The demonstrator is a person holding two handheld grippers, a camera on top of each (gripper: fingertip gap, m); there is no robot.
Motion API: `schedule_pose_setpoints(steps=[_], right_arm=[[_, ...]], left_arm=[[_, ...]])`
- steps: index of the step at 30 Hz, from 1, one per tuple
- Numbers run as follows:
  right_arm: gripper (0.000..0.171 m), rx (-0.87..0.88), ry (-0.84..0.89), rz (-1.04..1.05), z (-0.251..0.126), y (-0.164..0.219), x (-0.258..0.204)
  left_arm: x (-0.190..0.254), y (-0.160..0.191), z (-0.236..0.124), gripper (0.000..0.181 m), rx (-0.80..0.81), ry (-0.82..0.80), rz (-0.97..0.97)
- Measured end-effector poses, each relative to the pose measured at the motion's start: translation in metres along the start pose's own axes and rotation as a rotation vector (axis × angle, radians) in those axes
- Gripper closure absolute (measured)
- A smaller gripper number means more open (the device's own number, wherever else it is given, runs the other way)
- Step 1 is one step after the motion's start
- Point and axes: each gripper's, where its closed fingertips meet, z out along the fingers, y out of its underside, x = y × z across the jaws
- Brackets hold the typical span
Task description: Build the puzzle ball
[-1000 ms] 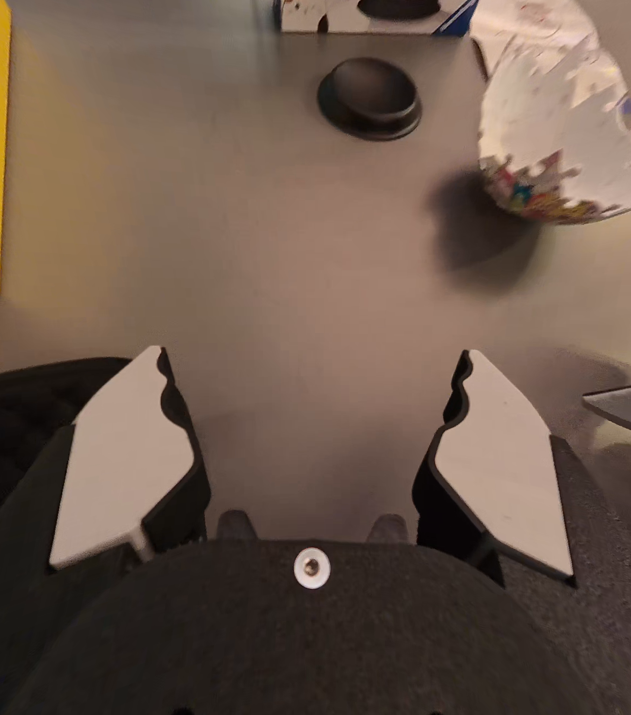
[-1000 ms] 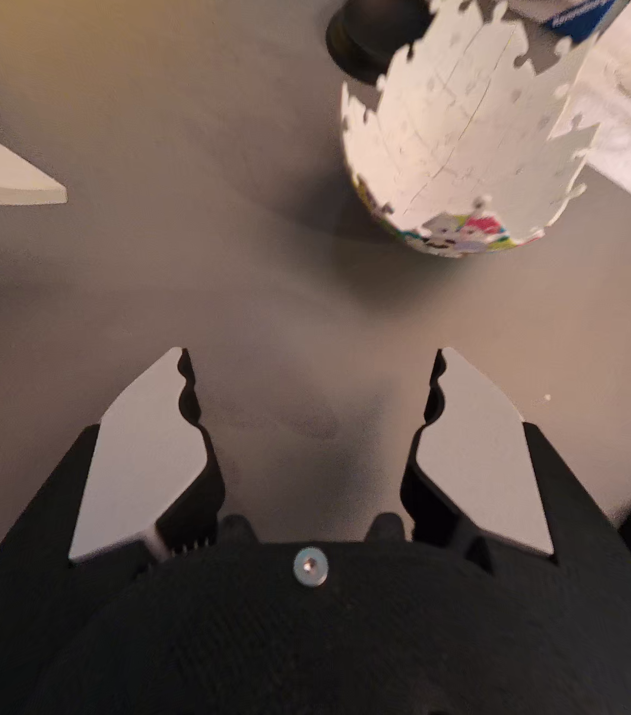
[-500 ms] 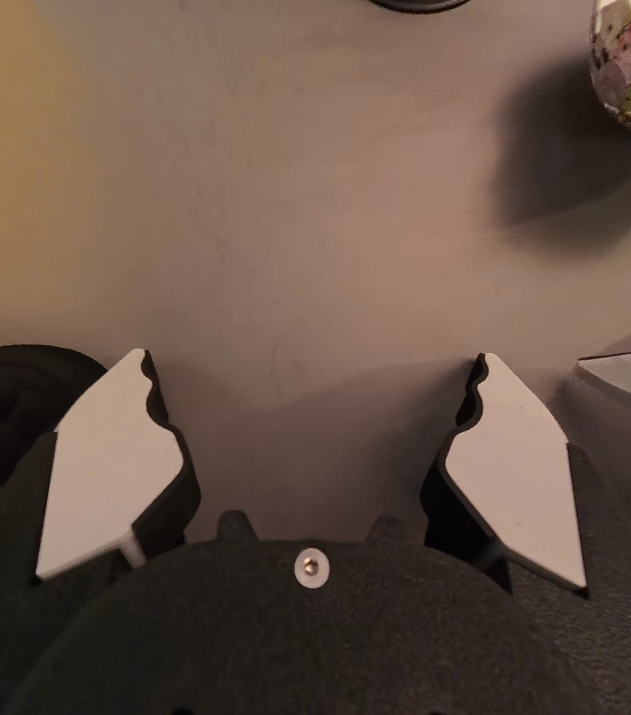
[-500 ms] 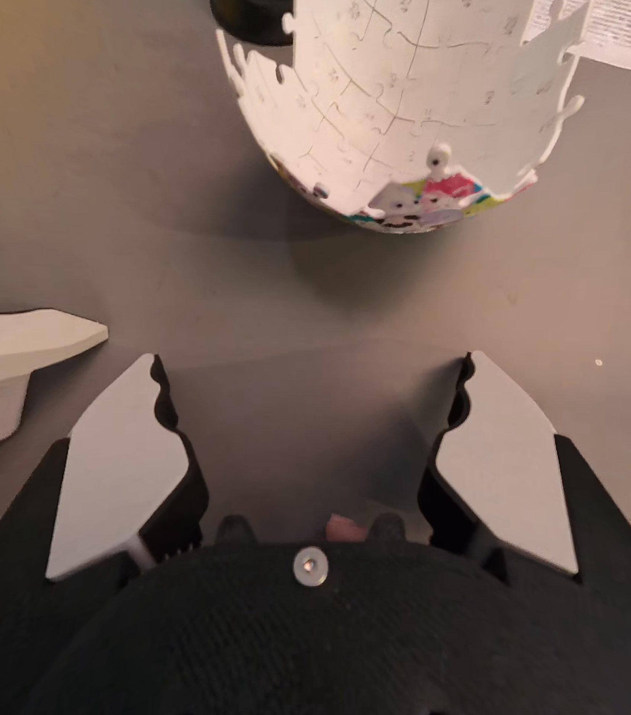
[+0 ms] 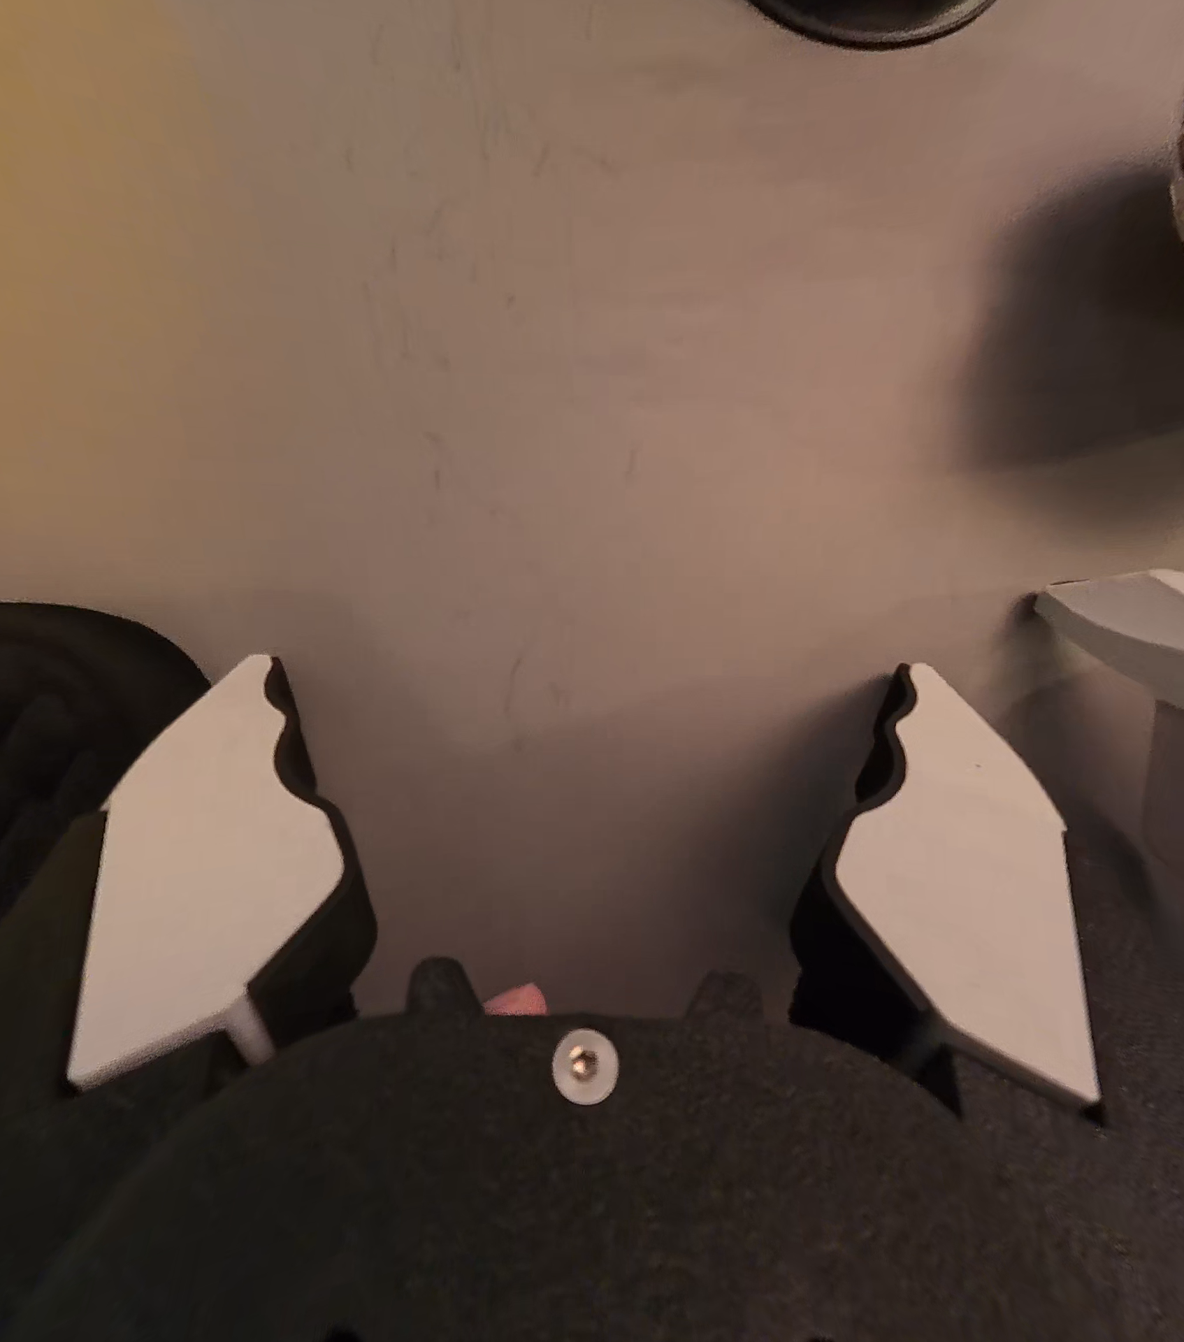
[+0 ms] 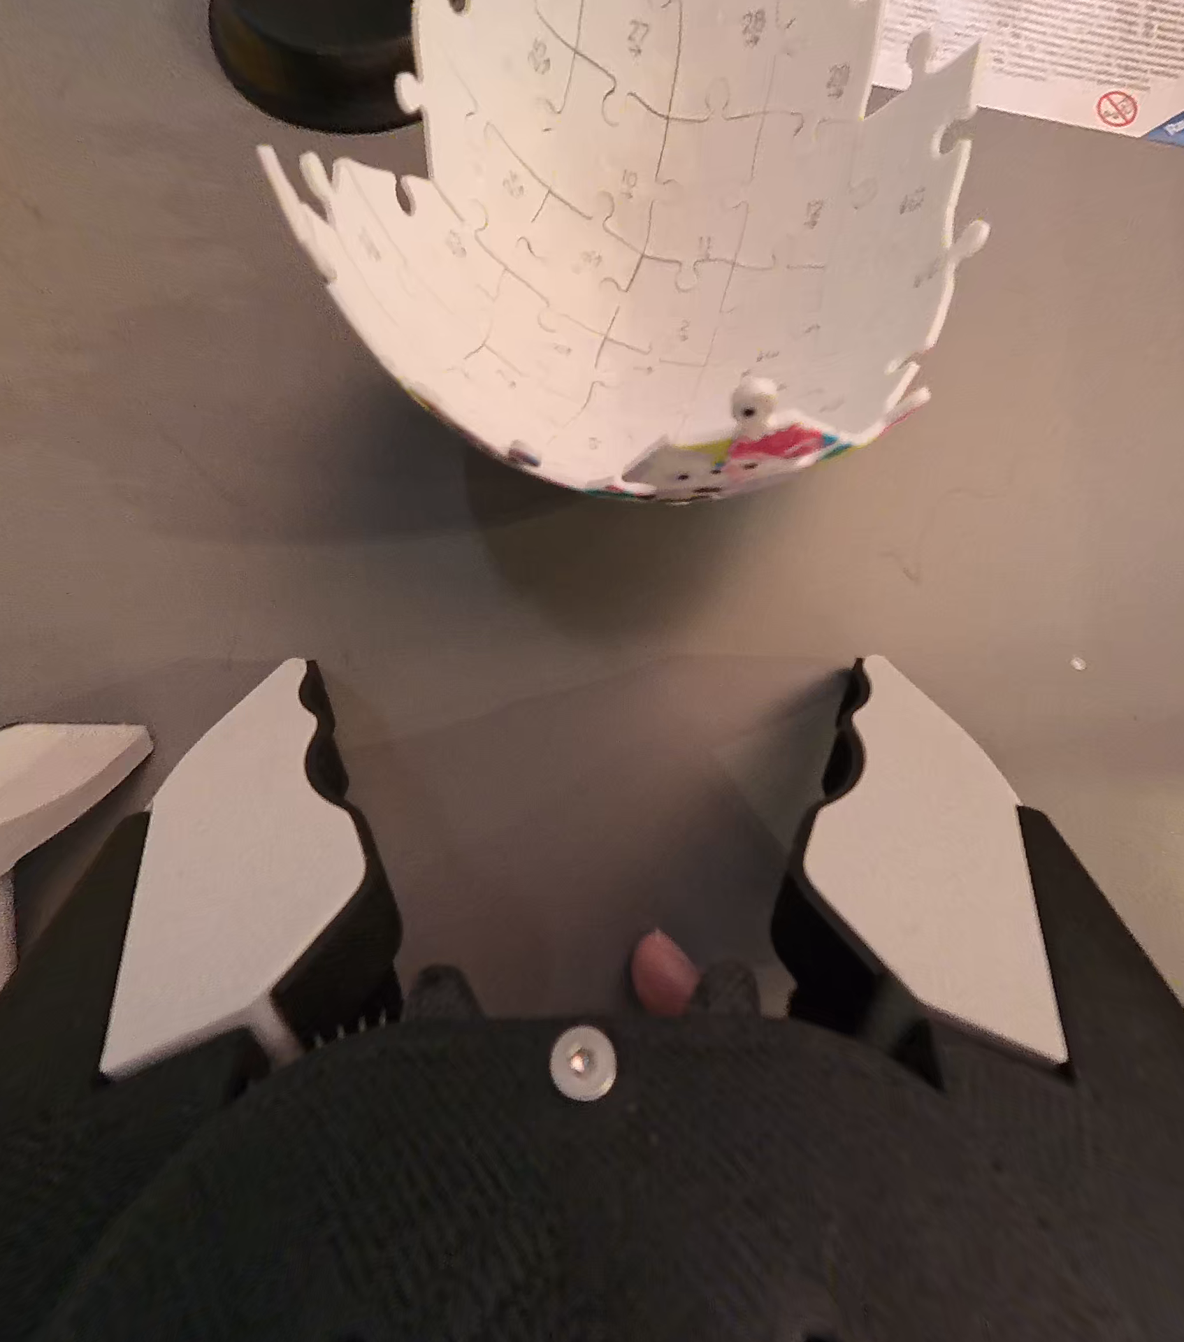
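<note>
half-built puzzle ball (image 6: 647, 254) rests on grey desk (image 6: 139, 472), ahead of the empty, spread right gripper (image 6: 582, 697). left gripper (image 5: 585, 697) likewise spread. shell probably light, fragile; grip its rim gently.

The bench (image 6: 139, 508) is grey and smooth. A half-built puzzle ball (image 6: 647, 254) sits on it, white inside and colourful outside. Behind the ball lie a round black stand (image 6: 306, 65) and a printed paper sheet (image 6: 1083, 58).
</note>
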Motion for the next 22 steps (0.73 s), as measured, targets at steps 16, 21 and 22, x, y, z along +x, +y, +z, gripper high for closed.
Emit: schedule_pose_setpoints(steps=[16, 21, 22], right_arm=[[0.04, 0.001, -0.002, 0.005, 0.0, 0.0, -0.001], [0.034, -0.009, 0.052, 0.057, 0.004, -0.003, -0.003], [0.033, -0.01, 0.051, 0.058, 0.004, -0.003, -0.003]], left_arm=[[0.005, 0.007, -0.006, 0.036, 0.0, -0.041, -0.046], [0.003, -0.001, 0.0, 0.036, 0.002, -0.084, -0.091], [0.001, -0.004, 0.003, 0.036, 0.003, -0.09, -0.097]])
